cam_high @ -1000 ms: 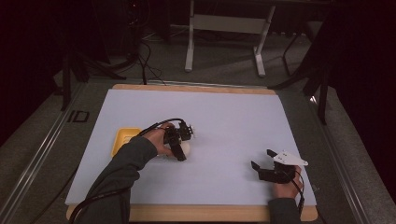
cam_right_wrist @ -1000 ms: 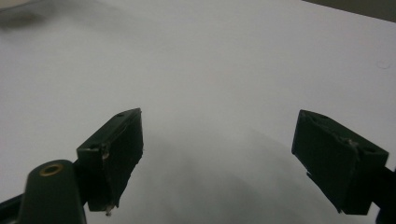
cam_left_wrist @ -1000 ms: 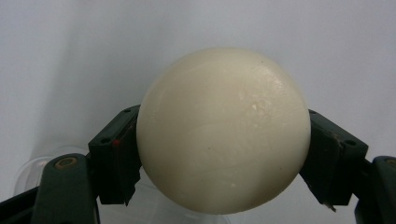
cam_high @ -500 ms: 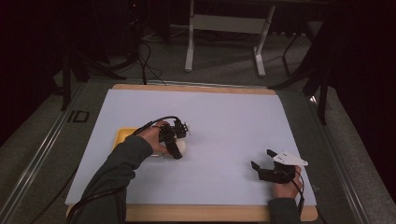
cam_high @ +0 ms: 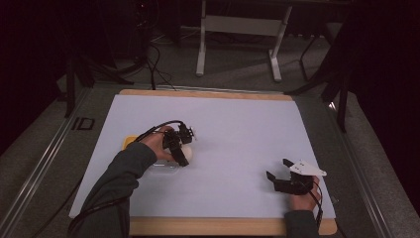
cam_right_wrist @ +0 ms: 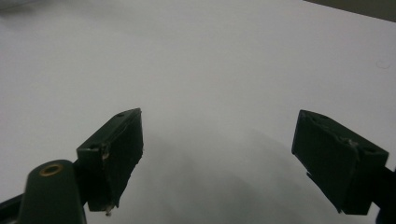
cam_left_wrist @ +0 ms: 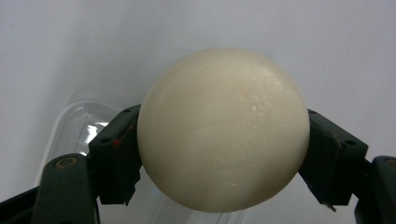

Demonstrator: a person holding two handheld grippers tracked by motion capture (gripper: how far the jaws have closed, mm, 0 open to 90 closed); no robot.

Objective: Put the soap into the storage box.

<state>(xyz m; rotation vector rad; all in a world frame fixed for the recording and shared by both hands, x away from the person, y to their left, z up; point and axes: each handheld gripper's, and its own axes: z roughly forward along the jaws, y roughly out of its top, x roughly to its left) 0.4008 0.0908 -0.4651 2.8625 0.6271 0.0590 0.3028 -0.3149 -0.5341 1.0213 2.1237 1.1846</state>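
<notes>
White-topped table, wooden edged. On it, a clear plastic tray beside a yellow piece.

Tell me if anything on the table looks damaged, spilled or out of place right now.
Nothing stands out. The left gripper is shut on a smooth, whole cream ball above a clear plastic tray, with no spill on the white mat. The right gripper rests open over bare mat.

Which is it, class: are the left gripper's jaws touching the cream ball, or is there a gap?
Touching. In the left gripper view, both pads of the left gripper press flush against opposite sides of the cream ball, with no gap.
</notes>
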